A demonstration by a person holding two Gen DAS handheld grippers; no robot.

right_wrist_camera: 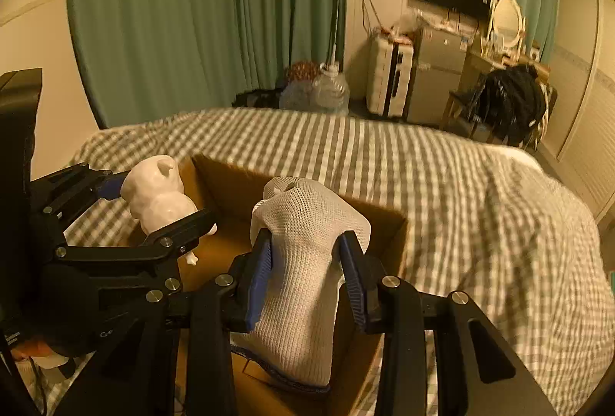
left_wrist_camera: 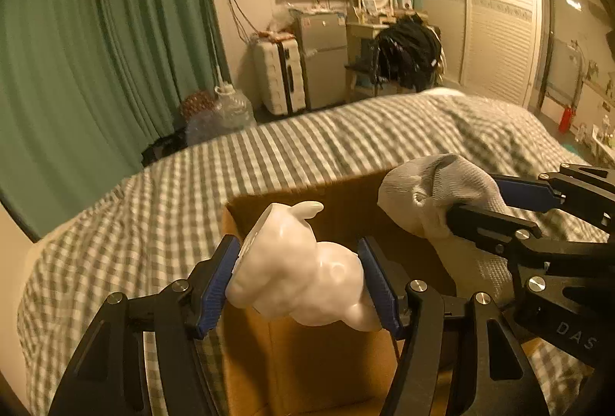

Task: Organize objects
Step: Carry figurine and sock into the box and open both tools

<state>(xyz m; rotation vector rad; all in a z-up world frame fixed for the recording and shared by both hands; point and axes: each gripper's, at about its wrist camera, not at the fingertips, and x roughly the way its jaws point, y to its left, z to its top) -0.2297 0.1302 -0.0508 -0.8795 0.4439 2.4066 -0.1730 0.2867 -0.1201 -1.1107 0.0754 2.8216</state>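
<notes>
Now | left gripper point(left_wrist_camera: 303, 274) is pinching figurine point(left_wrist_camera: 296, 274) over box point(left_wrist_camera: 326, 358) | right gripper point(right_wrist_camera: 305, 274) is pinching sock point(right_wrist_camera: 303, 262), hanging over box at 3 o'clock of figurine | advice: I am judging lower figurine gently inside before opening, it looks breakable; be releasing sock after, beside it, not on top.

"DAS" on right gripper point(left_wrist_camera: 476, 203)
</notes>
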